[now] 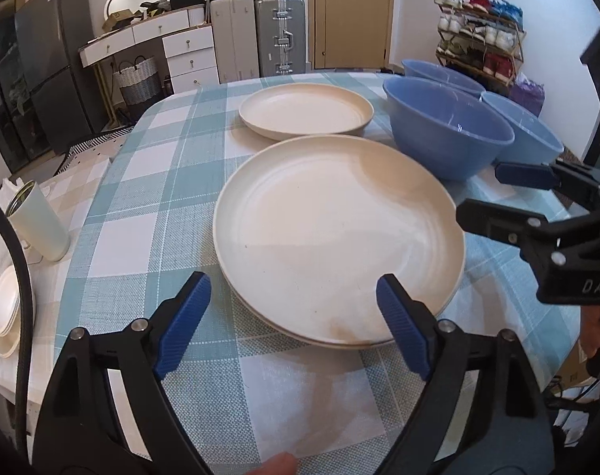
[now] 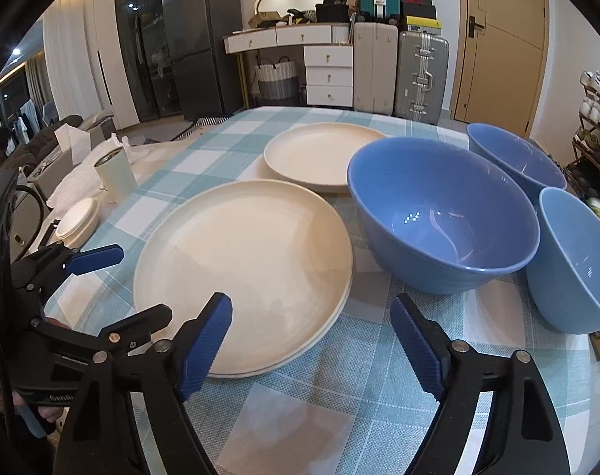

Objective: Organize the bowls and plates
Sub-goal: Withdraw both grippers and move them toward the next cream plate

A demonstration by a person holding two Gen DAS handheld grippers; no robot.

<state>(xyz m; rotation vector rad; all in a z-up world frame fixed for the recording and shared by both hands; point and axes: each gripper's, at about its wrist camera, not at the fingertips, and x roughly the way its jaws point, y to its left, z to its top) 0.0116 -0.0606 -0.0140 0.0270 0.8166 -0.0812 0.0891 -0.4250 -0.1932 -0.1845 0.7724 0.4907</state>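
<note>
Two cream plates lie stacked (image 1: 335, 237) (image 2: 240, 273) in the middle of the checked tablecloth. A third cream plate (image 1: 305, 113) (image 2: 319, 154) lies alone behind them. To their right stand three blue bowls: a big one (image 1: 446, 130) (image 2: 442, 213), one behind it (image 1: 438, 73) (image 2: 513, 158) and one at the right (image 1: 525, 126) (image 2: 576, 257). My left gripper (image 1: 292, 283) (image 2: 145, 281) is open at the stack's near left rim, pads off it. My right gripper (image 2: 309, 304) (image 1: 497, 196) is open at the stack's near right, between plates and big bowl, holding nothing.
A pale green cup (image 1: 38, 225) (image 2: 116, 176) and a stack of small white dishes (image 1: 5, 312) (image 2: 78, 221) stand at the table's left edge by crumpled white paper. Behind the table are drawers, suitcases (image 2: 418, 75) and a door; a shoe rack (image 1: 481, 35) is at the right.
</note>
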